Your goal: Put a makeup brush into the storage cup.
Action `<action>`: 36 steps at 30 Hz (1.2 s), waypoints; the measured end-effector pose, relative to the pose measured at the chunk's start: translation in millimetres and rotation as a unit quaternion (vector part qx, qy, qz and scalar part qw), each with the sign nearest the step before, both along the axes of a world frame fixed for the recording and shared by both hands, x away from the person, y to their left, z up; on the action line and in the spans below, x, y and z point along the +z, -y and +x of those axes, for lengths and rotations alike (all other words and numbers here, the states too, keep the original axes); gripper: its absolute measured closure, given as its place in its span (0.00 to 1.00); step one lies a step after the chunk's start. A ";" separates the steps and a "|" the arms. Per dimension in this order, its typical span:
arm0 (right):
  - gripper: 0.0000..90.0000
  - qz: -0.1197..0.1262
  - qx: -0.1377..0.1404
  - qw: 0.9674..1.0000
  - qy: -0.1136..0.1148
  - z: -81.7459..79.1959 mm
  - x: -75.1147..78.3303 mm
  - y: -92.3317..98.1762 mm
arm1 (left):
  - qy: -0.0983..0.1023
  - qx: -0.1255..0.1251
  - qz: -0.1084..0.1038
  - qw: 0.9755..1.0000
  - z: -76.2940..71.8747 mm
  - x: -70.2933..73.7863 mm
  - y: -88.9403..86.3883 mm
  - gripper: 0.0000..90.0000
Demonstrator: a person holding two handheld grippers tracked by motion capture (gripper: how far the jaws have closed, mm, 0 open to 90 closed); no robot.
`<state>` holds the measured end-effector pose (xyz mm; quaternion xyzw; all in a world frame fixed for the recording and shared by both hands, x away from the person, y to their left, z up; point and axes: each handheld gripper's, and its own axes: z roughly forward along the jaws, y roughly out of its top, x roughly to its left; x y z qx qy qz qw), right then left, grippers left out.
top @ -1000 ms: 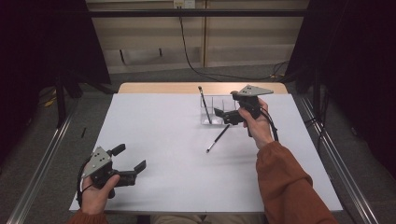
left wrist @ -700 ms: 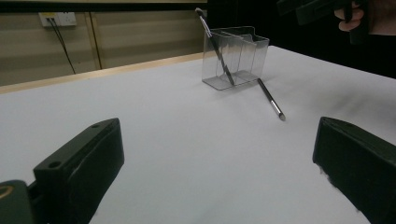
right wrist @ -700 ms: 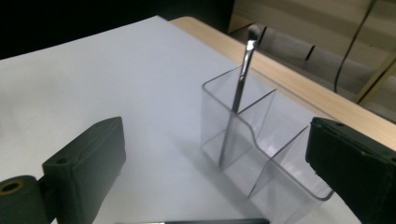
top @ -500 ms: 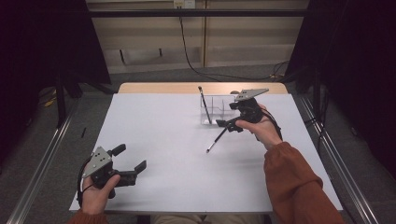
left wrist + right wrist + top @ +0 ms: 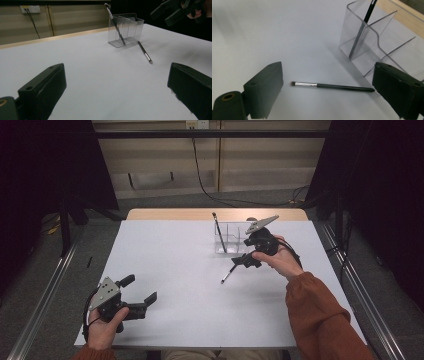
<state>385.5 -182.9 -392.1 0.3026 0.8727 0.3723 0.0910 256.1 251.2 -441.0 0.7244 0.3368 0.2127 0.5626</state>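
White table (image 5: 165, 265) is filling the scene, dark curtains standing around it. Clear organizer (image 5: 231, 237) is sitting at the table's 1 o'clock, one brush leaning inside. Your right gripper (image 5: 243, 261) is hovering above the loose brush (image 5: 332, 86), jaws apart after just easing in a little, nothing pinched. Your left gripper (image 5: 141, 298) is idling at 7 o'clock, jaws apart, holding nothing. The brush is lying flat just beside the organizer, long axis running 1 to 7, bristles pointing 7. Probably light, stiff, thin, rolling easily: be taking it mid-handle.
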 end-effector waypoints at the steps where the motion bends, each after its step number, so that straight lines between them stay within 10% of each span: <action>1: 0.12 -0.007 0.007 1.000 -0.006 0.4 -1.1 -0.9 | 0.000 0.000 0.000 1.000 0.0 0.0 0.0 0.02; 16: 0.14 -0.071 0.062 0.993 -0.068 15.6 -9.7 -11.9 | -0.001 -0.002 0.003 1.000 0.5 -0.4 0.4 0.02; 36: 0.16 -0.158 0.153 0.969 -0.112 29.6 -27.9 -41.5 | 0.000 -0.004 0.003 1.000 -0.1 -0.2 1.1 0.02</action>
